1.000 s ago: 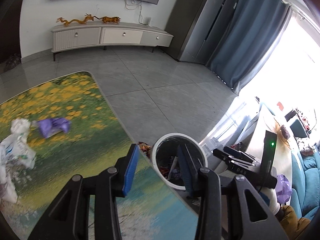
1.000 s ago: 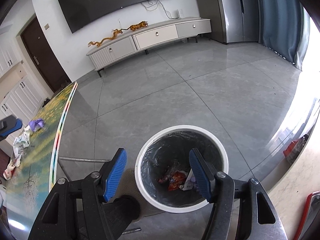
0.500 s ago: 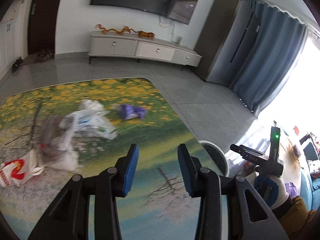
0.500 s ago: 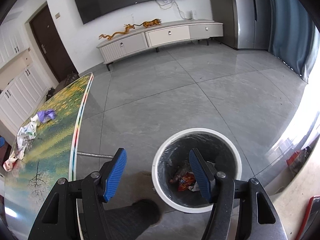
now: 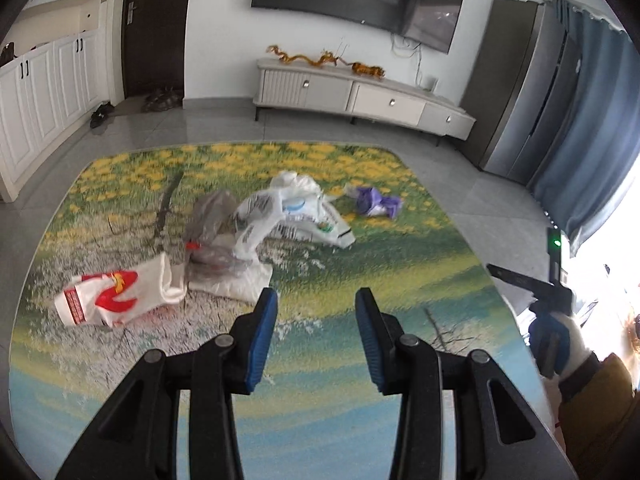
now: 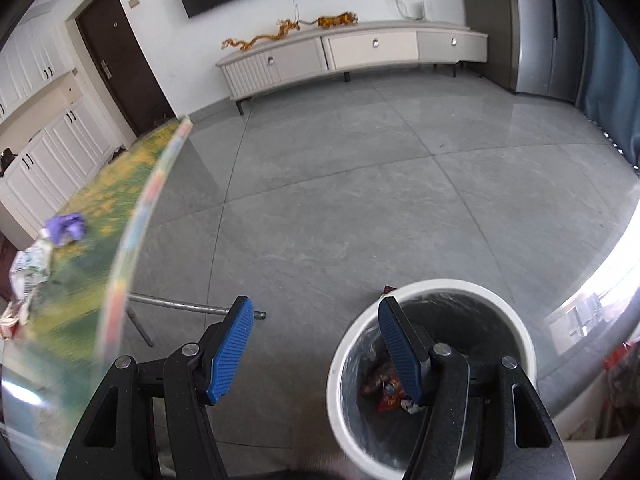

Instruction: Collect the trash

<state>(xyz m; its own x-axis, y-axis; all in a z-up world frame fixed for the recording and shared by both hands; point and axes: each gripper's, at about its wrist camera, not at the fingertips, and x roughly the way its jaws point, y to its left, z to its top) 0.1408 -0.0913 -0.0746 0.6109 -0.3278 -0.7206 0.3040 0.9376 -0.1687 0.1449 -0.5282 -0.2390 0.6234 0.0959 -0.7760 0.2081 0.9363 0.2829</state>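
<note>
The left gripper hangs over the near end of the flower-print table, jaws parted and empty. Beyond it on the table lie five pieces of trash: a red-and-white bag, a white sheet, a grey film bag, a printed white bag, and farthest, a purple wrapper. The grey bag partly overlaps the printed one. The right gripper, jaws apart and empty, hangs off the table's right edge above one white bin holding wrappers.
</note>
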